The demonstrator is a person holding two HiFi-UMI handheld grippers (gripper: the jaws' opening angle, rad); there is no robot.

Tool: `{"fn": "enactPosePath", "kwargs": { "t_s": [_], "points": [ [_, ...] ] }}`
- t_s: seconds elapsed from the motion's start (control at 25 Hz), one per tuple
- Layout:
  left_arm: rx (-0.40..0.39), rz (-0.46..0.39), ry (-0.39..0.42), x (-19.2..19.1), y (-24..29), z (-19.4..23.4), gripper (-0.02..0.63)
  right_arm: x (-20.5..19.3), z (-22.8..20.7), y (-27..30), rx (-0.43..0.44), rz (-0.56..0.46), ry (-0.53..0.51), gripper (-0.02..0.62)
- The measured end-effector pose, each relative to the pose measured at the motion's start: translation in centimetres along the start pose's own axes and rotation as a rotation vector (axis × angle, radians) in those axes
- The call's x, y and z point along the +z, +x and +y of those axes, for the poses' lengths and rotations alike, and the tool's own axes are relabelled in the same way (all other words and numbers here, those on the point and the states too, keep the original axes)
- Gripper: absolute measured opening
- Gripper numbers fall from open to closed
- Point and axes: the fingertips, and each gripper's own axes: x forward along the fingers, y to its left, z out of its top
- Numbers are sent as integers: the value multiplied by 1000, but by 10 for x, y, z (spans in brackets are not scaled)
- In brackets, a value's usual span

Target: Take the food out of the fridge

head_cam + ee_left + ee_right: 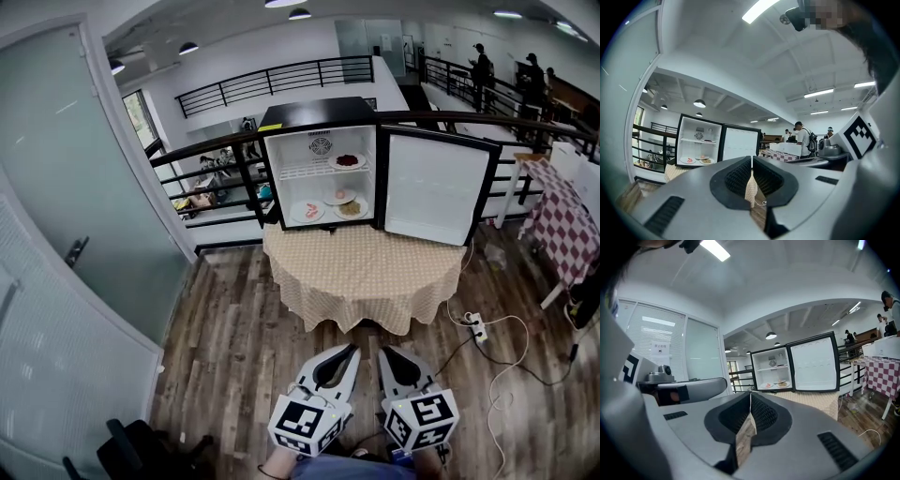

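The fridge (319, 122) stands open on the round tabletop (370, 272), and the food is inside it: an upper plate (348, 160) on the wire shelf and the lower plates (339, 198) close together on the bottom. The left tool (349, 354) and the right tool (386, 356) are both fully closed and hold nothing, well apart from the fridge. I think a closed tool that reaches a plate would only push it deeper or tip it, so the jaws must open first. Taking one lower plate may knock its neighbour. The open door (436, 187) could be hit by the right tool, and the power strip (478, 326) on the floor near the tabletop could catch a foot
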Motion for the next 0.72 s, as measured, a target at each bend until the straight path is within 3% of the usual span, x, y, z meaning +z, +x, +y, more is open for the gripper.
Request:
{"fn": "enactPosePath", "kwargs": {
  "t_s": [0.44, 0.72],
  "points": [
    [-3, 54, 1, -8, 28, -2, 21, 0, -28, 10, 8, 9, 46, 20],
    [-36, 59, 27, -14, 57, 29, 21, 4, -39, 48, -30, 19, 42, 20]
  ]
}}
